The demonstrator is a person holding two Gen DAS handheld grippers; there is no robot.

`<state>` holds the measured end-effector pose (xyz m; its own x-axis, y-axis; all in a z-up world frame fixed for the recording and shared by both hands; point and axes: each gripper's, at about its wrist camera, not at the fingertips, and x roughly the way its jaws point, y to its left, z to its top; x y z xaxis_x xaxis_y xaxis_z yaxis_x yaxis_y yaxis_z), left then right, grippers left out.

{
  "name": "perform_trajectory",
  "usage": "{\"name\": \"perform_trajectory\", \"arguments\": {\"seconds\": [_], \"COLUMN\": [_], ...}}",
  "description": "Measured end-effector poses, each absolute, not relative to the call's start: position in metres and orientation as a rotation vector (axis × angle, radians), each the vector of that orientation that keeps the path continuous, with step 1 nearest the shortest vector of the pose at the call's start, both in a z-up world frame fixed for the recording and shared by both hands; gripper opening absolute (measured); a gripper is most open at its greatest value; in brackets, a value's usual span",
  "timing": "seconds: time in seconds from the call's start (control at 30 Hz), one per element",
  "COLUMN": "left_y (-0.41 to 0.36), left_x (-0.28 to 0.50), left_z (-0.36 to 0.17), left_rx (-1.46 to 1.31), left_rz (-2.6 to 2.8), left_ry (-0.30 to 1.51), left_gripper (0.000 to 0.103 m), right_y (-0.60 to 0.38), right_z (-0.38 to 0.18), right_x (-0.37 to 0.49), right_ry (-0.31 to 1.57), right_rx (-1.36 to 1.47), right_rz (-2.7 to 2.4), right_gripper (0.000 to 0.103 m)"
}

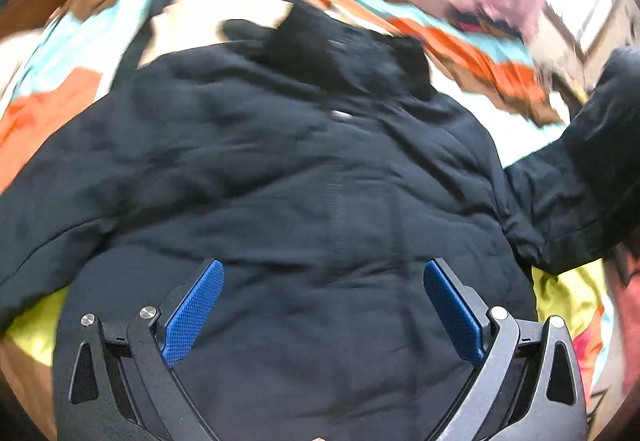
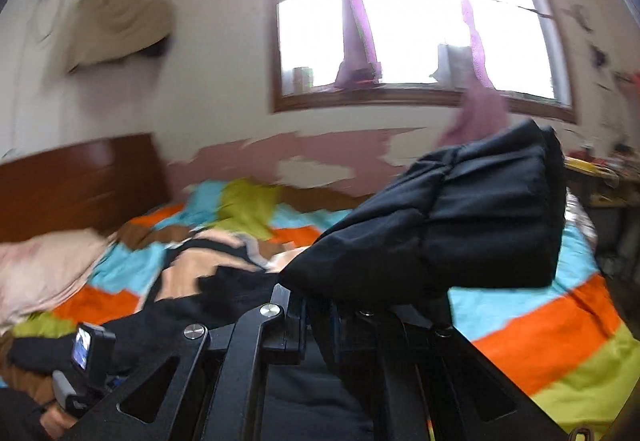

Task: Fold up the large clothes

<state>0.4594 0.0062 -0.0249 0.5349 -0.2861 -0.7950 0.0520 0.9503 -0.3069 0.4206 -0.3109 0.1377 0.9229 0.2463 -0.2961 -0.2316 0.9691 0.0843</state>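
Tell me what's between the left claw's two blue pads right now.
Only the black jacket lying flat below; the left claw is open with nothing gripped, as the left wrist view shows.

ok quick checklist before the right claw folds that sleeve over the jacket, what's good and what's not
1. Right claw gripping the sleeve: ok, shut on the padded black fabric, sleeve lifted off the bed.
2. Left claw free: ok, open, blue pads spread above the jacket, holding nothing.
3. Jacket body laid flat: ok, spread over the patchwork bedspread, though wrinkled.
4. Landing area on the jacket clear: ok, nothing lies on the torso.
5. Other sleeve position: cannot tell, it runs out of the left wrist view.
6. Left claw pinning the jacket: not ok, its pads grip no fabric.
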Motion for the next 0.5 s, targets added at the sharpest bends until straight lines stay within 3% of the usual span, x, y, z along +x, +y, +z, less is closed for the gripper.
{"name": "perform_trajectory", "arguments": {"seconds": [0.23,0.5], "left_y": [0.123,0.178], "left_x": [0.416,0.391], "left_z": [-0.039,-0.050], "left_rx": [-0.485,-0.637], "left_rz": [-0.135,-0.175], "left_ry": [0.946,0.899], "left_gripper": [0.098,0.098], "right_y": [-0.178,-0.088], "right_z": [0.090,-0.021], "right_x": [0.446,0.465], "right_ry": [0.424,0.652], "right_rx": [-0.135,-0.250], "right_rz": [0.371,0.456], "right_gripper": [0.009,0.009]}}
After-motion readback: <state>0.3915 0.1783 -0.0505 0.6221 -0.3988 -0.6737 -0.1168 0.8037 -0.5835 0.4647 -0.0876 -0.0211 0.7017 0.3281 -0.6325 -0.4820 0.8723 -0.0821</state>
